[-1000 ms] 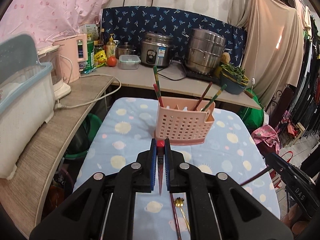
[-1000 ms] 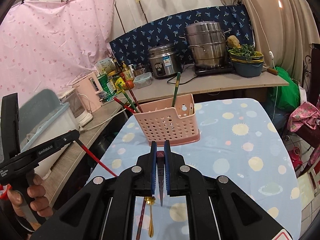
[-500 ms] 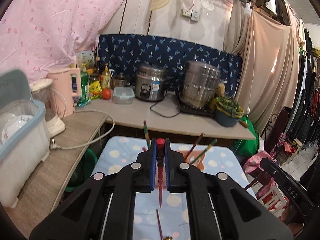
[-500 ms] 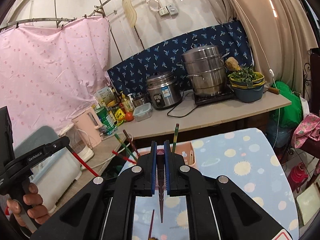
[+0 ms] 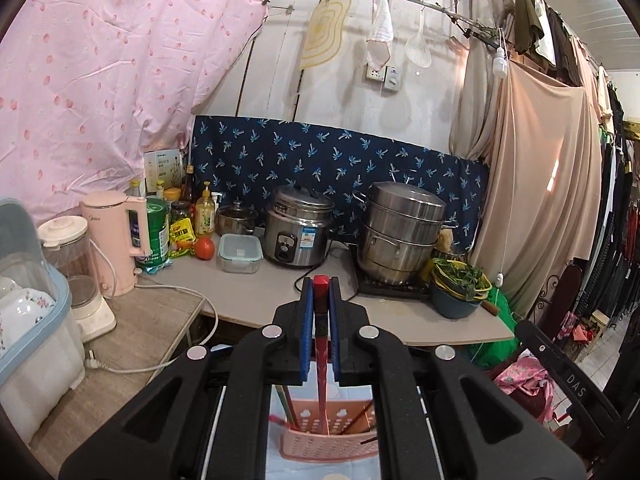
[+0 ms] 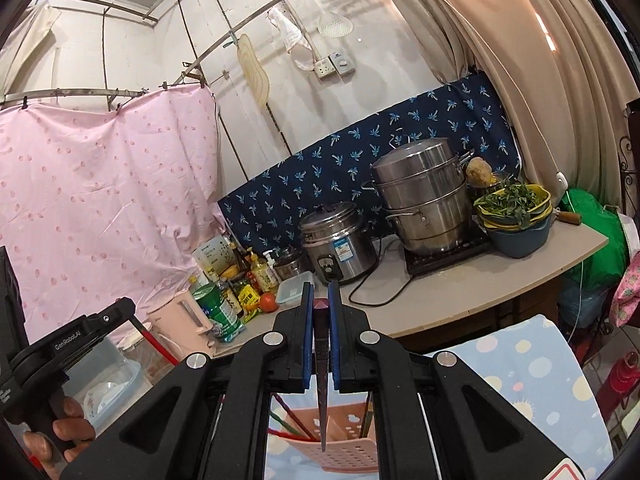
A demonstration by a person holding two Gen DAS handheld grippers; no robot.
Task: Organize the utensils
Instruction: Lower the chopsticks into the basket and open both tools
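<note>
The red chopstick is pinched between the blue pads of the left tool. It stands upright, its square top just above the pads and its thin end down inside the pink basket, which shows at the bottom of the left view between the tool's arms. Other chopsticks lean in the basket's left part.

The right tool grips a dark chopstick the same way: top between the blue pads, point hanging in front of the basket; whether it is inside cannot be told. Red and green chopsticks lean in the basket to its left.

The basket sits on a pale blue cloth with round spots. In the right view the left tool appears at the left edge, held by a hand, with the red chopstick sticking down from it.

Behind, on the tabletop, stand a rice cooker, a steel steamer pot, a bowl of greens, a lidded box, a tomato and a pink kettle.
</note>
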